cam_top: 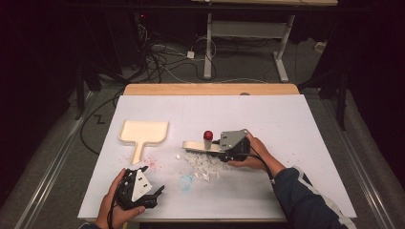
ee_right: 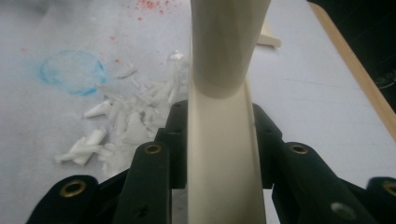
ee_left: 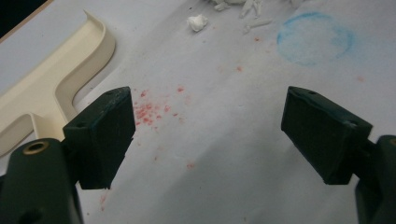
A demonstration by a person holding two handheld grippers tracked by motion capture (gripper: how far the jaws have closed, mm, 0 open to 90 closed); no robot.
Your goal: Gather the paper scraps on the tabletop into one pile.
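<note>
Dim, dark-edged high view with a brightly lit white table point(cam_top: 286, 124); gripper views soft, foreground blurred.

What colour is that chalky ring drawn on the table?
Blue: the ring shows best in the left gripper view.

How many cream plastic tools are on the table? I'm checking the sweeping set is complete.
2: a dustpan lying flat at the table's left, untouched, and a brush at the centre beside the white scraps, its handle clamped in the right gripper.

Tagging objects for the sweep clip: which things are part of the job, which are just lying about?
In the job: cream brush clamped in right gripper; white scraps; cream dustpan; left gripper, open.
Lying about: blue ring mark; red specks.
</note>
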